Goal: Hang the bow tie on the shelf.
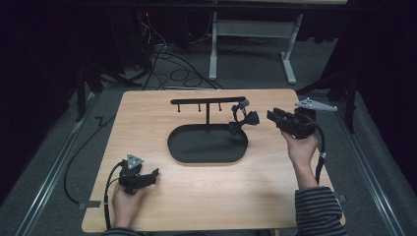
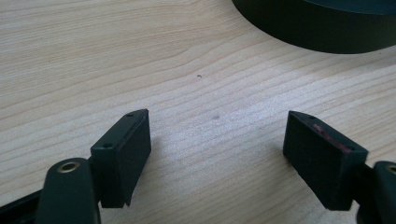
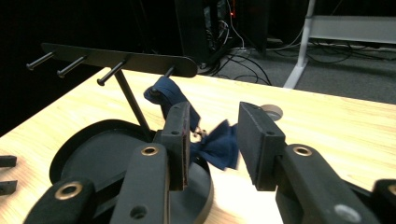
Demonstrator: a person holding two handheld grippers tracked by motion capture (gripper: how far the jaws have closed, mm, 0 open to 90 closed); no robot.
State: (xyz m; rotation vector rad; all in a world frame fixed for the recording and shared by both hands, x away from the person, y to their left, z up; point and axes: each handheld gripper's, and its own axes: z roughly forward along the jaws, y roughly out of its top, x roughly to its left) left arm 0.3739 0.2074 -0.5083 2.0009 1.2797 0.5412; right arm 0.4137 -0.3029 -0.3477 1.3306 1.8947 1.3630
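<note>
- A wooden table (image 1: 196, 196) holds a black stand (image 1: 207, 102) with a bar of pegs, rising from an oval black tray (image 1: 179, 147).
- A dark blue bow tie (image 1: 243, 122) hangs by its strap from the peg at the bar's right end, the bow dangling over the tray's right edge.
- The right gripper (image 1: 275, 117) hovers just right of the bow tie, pointing at it; its jaws stand partly apart with nothing between them, the bow tie just beyond.
- The left gripper (image 1: 153, 175) rests near the table's front left corner, jaws wide and empty.
</note>
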